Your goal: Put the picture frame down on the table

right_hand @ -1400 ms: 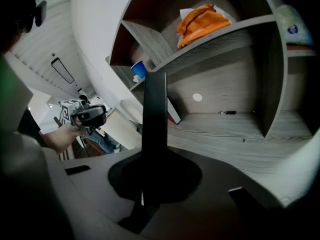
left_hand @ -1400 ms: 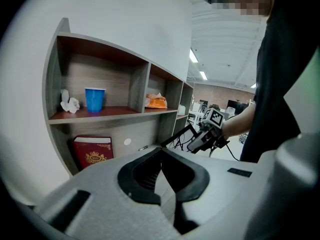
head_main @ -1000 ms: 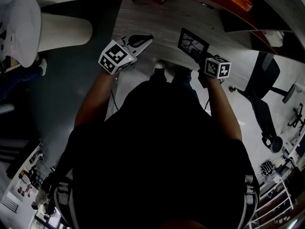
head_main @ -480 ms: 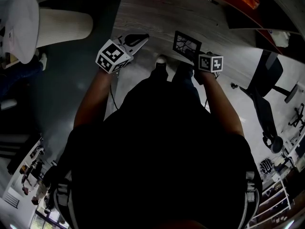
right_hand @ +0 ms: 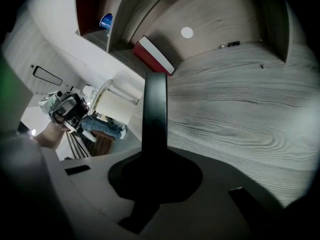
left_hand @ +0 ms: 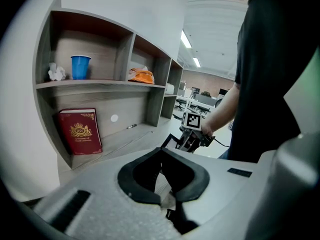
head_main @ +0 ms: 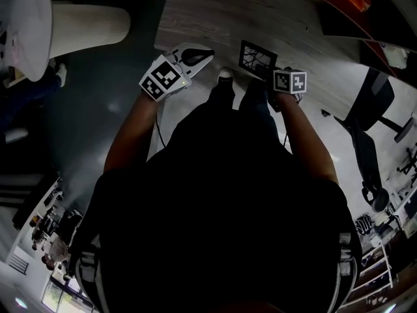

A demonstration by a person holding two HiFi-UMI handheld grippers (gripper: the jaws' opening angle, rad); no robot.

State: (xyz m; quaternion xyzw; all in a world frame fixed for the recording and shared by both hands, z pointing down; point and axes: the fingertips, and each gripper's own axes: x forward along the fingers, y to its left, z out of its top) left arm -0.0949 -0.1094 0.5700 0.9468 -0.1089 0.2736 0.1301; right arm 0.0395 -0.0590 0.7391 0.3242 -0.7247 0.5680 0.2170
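Closest to me, my right gripper point(right_hand: 155, 156) has its jaws clamped tight on one edge of the thin black rectangular picture frame point(right_hand: 155, 109). I see the frame edge-on, standing upright out of the jaws. From the head view it shows a pale branching pattern on its dark face and sits over the near edge of the grey wood-grain table point(right_hand: 240, 109). I can't tell whether the frame touches the wood.

My left gripper point(left_hand: 161, 151) is off to the left of the frame and well apart from it. Its fingertips are brought together with nothing between them, and it points over the same near edge of the table.

Farther along the tabletop, a small dark pen point(right_hand: 229, 45) lies close to the back panel, near a white round dot point(right_hand: 187, 32) on that panel. Behind that is the wooden shelf unit point(left_hand: 100, 83). A dark red hardback book with a gold crest point(left_hand: 80, 131) stands in its lower left compartment, against the side wall. On the shelf above stands a blue plastic cup point(left_hand: 80, 66), with a crumpled white lump point(left_hand: 56, 73) just beside it. An orange bundle point(left_hand: 141, 75) lies in the next compartment to the right.

Out on the floor to my right stands a black office chair point(head_main: 365, 103).
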